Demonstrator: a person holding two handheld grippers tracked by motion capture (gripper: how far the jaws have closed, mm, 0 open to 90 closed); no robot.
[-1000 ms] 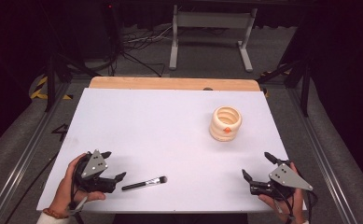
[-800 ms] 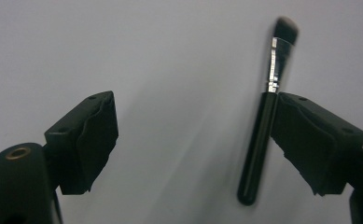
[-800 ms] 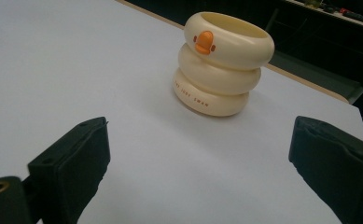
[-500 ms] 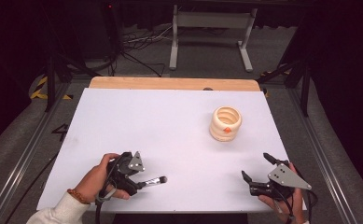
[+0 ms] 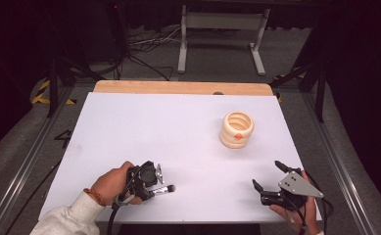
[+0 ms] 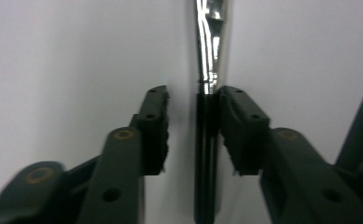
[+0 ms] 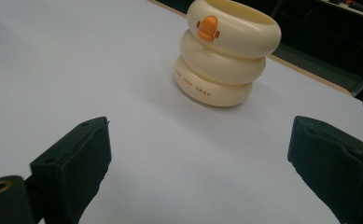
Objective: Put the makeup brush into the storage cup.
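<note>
Your left tongs sat low on the white tabletop, well left of the cup and nearer you. They were partly open around the brush; one jaw touched its black handle. Your right tongs were wide open and empty, just short of the cup.

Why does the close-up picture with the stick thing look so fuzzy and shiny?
In the left gripper view, the camera sits so close that the jaws and the brush handle blur, and its metal part catches bright glare. In the right gripper view, the duck cup looks sharp. In the high view, the table is bright and the surroundings dark.
</note>
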